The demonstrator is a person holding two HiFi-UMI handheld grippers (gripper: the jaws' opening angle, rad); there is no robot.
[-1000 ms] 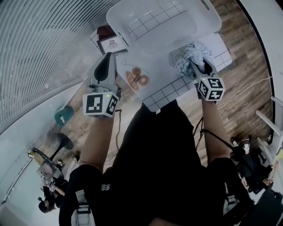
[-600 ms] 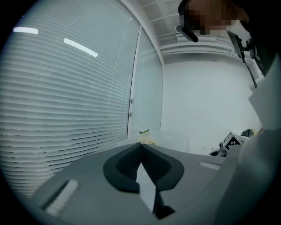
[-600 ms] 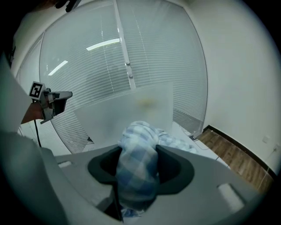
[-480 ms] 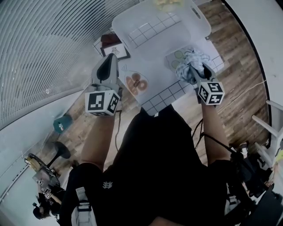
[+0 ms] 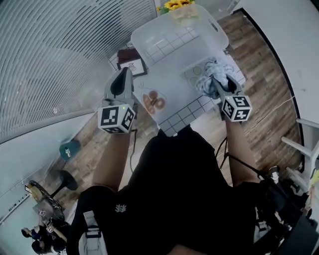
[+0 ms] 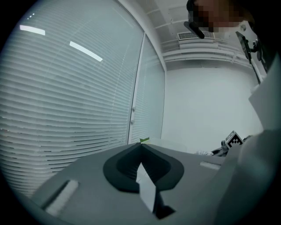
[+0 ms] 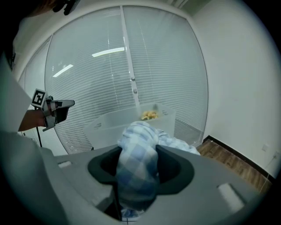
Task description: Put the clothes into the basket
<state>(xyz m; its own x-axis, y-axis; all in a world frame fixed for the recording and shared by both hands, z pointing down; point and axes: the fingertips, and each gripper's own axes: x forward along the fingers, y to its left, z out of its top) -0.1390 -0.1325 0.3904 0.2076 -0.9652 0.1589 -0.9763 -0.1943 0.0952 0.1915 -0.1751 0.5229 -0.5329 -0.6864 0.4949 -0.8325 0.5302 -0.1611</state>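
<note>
A translucent white basket [image 5: 174, 40] stands on the table; it shows ahead in the right gripper view [image 7: 131, 123]. My right gripper [image 5: 218, 80] is shut on a bunched blue-and-white checked cloth [image 5: 209, 71], held just off the basket's near right corner. In the right gripper view the cloth [image 7: 138, 167] fills the gap between the jaws and spills over them. At the left, my left gripper [image 5: 121, 82] hovers beside the table's near left corner. Its jaws [image 6: 141, 147] meet at the tips with nothing between them.
The table [image 5: 192, 107] has a white grid-patterned top. A clear bag of brown rolls [image 5: 153, 101] lies on its near left part, and a framed picture [image 5: 132, 65] is left of the basket. Yellow flowers [image 5: 179, 6] stand behind the basket. Window blinds run along the left.
The head view has shifted, so the whole basket and the flowers now show. The right gripper still holds the cloth by the basket's near right corner. The left gripper has hardly moved.
</note>
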